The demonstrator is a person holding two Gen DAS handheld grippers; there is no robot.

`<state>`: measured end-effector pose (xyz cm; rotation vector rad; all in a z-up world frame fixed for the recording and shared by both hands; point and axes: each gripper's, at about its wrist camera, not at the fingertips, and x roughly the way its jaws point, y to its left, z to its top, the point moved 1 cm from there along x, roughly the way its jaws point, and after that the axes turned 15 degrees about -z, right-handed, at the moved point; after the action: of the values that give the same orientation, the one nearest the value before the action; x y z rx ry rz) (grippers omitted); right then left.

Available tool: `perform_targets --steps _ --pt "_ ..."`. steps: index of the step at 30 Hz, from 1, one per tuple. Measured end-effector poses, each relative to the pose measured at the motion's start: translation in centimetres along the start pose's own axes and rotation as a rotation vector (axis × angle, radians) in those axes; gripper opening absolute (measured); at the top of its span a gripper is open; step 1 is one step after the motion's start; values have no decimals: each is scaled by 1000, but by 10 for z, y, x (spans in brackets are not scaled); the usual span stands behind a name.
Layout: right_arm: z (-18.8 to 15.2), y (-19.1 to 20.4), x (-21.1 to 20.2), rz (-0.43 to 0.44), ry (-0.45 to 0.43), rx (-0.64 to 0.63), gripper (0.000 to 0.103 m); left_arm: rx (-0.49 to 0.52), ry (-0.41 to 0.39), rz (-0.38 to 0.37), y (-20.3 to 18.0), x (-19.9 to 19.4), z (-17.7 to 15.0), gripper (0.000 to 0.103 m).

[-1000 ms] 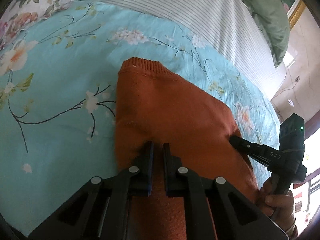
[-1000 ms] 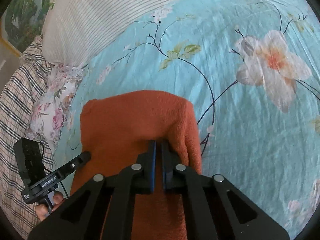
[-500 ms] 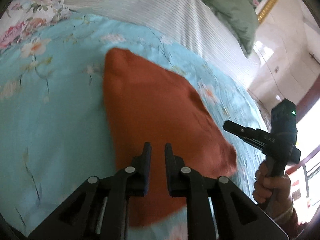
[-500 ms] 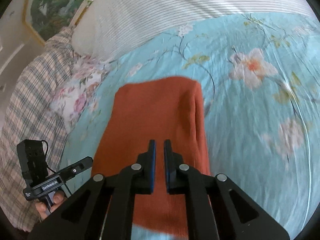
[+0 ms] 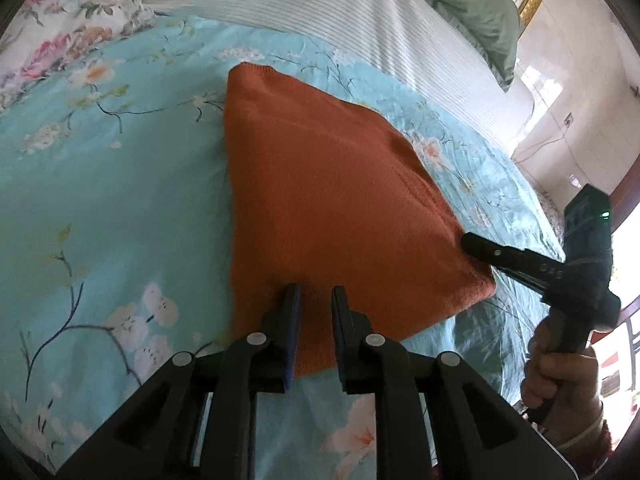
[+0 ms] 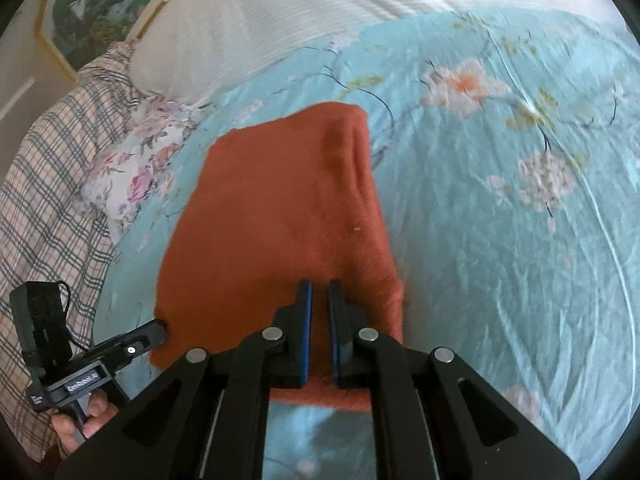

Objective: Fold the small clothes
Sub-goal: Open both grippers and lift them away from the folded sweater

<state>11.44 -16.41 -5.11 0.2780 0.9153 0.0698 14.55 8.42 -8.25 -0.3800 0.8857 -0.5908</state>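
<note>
Orange knit garment (image 5: 340, 208) lies folded on the floral bedsheet (image 5: 100, 200), long axis running away from both grippers. Left gripper (image 5: 316, 296) (jaws opening, nothing clamped) and right gripper (image 6: 320, 292), near-closed and empty, hover at its near edge.

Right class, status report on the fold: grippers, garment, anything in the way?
Left gripper jaws opening, nothing between them. Right gripper shut, nothing pinched. Orange sweater lies folded flat on the floral bedsheet. Nothing in the way.
</note>
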Motion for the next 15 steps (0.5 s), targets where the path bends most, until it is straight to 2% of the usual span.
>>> perform_targets --steps 4,7,8,9,10,11,15 --pt "-6 5 -13 -4 -20 -20 9 -10 -5 4 -2 -6 -5 33" --pt "-13 3 -17 -31 -16 -10 18 -16 -23 20 -2 -15 -11 46" --pt "-17 1 -19 -31 -15 -5 33 -15 -31 31 -2 -18 -13 53" --pt "-20 1 -21 -30 -16 -4 54 -14 -39 48 -3 -21 -16 57" --pt "-23 0 -25 -30 -26 -3 62 -12 -45 60 -4 -23 -17 58" --pt "-27 1 -31 -32 -47 -8 65 -3 -50 79 -6 -25 -19 58" --pt "-40 5 -44 -68 -77 -49 65 36 -52 159 -8 -32 -28 62"
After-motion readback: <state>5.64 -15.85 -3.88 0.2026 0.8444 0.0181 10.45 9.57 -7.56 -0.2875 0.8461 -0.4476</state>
